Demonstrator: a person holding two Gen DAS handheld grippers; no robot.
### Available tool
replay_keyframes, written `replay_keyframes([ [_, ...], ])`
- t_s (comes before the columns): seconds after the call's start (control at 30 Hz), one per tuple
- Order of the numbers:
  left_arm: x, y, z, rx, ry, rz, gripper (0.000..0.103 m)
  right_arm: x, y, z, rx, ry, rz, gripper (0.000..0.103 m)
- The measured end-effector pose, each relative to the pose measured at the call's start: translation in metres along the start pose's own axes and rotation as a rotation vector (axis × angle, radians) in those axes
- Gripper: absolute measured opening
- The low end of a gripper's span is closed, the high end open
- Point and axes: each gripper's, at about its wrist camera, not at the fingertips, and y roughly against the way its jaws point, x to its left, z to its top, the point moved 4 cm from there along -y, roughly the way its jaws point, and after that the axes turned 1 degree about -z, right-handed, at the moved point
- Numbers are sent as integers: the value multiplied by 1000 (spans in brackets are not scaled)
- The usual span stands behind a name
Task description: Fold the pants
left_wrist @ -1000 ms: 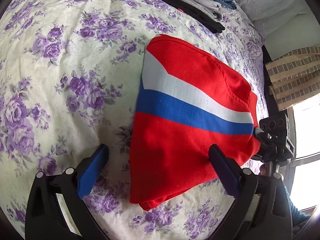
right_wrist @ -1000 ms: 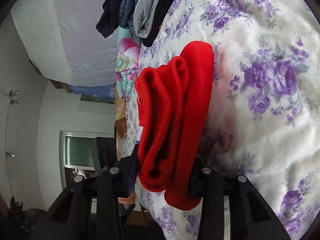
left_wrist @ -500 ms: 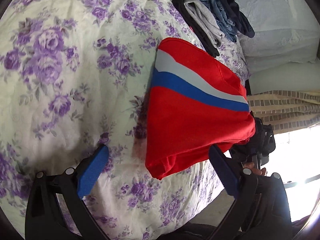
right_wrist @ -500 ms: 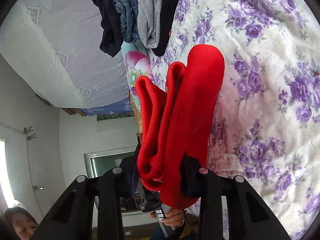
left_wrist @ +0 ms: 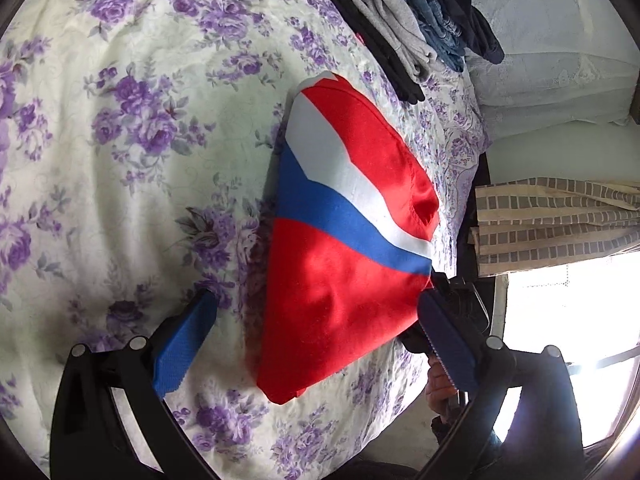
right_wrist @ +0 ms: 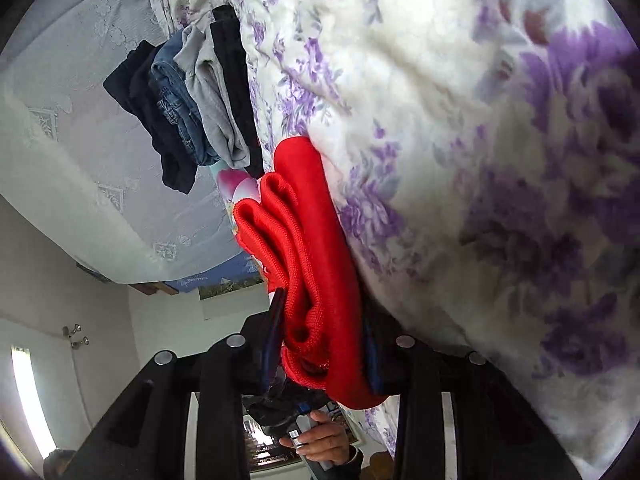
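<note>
Right fingers [right_wrist: 322,344] clamped on folded red pants [left_wrist: 344,240] with white-blue stripe; left fingers [left_wrist: 316,344] spread, empty.

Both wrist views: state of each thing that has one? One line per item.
red pants: folded into a bundle, one edge clamped and lifted, rest on the bed.
right gripper: shut on the red pants' layered edge.
left gripper: open, holding nothing, above the bundle.
pile of clothes: folded, overlapping in a row at the bed's far end.
bedspread: spread over the bed, slightly rumpled.
</note>
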Motion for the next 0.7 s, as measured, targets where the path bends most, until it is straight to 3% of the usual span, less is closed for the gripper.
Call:
replay_keyframes([
  [0.1, 3, -10, 2, 24, 29, -27, 98, -3, 6, 4, -11, 1, -4, 33],
  [0.23, -8, -26, 4, 61, -8, -55, 98, -1, 7, 5, 18, 22, 23, 34],
  [0.33, -15, -36, 8, 73, -25, -82, 98, 9, 6, 0, 61, 90, 38, 50],
  [0.5, -19, -46, 17, 86, -25, -105, 98, 26, 3, -7, 131, 241, -45, 74],
  [0.7, -32, -48, 17, 85, -64, -67, 97, 32, -16, -13, 258, 403, -166, 78],
])
